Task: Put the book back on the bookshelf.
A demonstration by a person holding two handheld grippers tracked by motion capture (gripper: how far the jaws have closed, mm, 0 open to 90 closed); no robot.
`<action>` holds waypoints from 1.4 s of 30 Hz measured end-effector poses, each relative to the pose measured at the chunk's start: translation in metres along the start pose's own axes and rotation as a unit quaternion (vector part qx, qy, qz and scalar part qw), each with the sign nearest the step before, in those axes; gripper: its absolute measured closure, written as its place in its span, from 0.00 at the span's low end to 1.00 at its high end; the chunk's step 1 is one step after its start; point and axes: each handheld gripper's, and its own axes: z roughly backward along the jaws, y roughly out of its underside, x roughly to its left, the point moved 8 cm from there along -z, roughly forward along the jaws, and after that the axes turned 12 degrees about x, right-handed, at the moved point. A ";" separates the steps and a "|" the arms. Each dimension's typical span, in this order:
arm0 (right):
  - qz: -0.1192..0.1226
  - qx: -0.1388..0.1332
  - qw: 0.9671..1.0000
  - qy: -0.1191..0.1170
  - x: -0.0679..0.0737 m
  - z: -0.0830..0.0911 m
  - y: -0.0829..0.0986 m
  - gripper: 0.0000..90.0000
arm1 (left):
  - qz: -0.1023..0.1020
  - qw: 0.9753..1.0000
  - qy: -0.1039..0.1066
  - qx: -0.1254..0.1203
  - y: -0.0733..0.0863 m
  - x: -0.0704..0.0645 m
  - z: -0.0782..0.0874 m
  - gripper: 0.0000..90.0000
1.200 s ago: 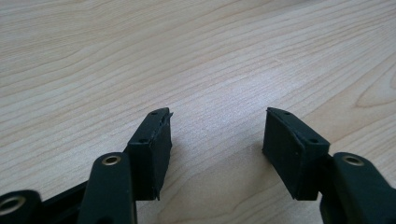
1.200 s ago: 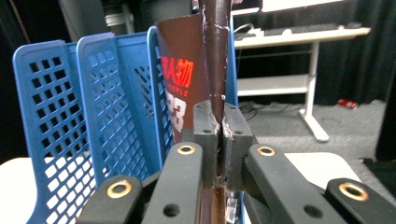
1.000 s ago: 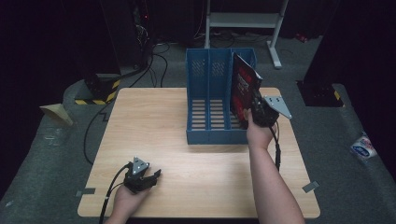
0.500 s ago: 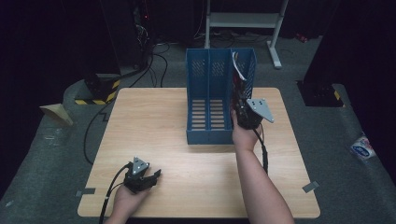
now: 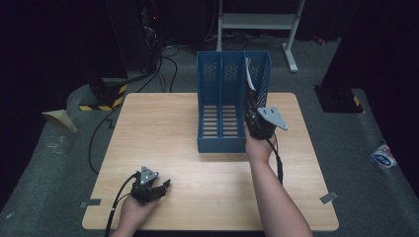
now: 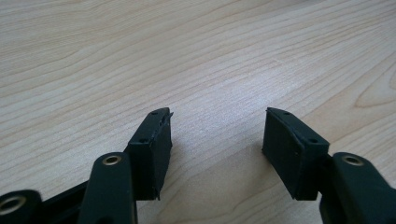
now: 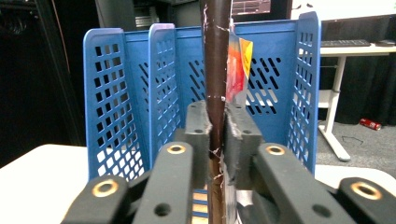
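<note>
Your right gripper (image 7: 217,135) pinches the thin dark-spined book (image 7: 215,60) inside the blue perforated plastic file rack (image 5: 223,89). Your left gripper (image 6: 217,140), jaws spread, rests on the light wooden table (image 5: 163,123); dark room beyond.

No legible text, brand, number or sign is found in any view; print on the cover of the book (image 7: 236,65) held upright at the blue file holder (image 7: 140,93) is too blurred to be read
</note>
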 end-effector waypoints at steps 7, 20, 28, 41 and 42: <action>0.003 0.012 1.000 -0.016 0.001 0.002 -0.001 0.74 | 0.000 1.000 0.000 0.000 0.000 0.000 0.000 0.47; 0.019 0.041 0.998 -0.042 -0.005 0.017 0.003 0.47 | -0.004 1.000 -0.003 0.001 0.000 0.001 0.000 0.47; 0.029 0.050 0.996 -0.063 -0.012 0.034 0.007 0.42 | -0.002 1.000 -0.004 0.001 0.000 0.001 0.000 0.46; 0.039 0.081 0.993 -0.077 -0.026 0.054 0.040 0.36 | 0.003 1.000 -0.005 0.000 0.000 0.001 0.000 0.45; 0.038 0.082 0.993 -0.078 -0.026 0.054 0.043 0.36 | 0.002 1.000 -0.006 0.000 0.000 0.001 0.000 0.45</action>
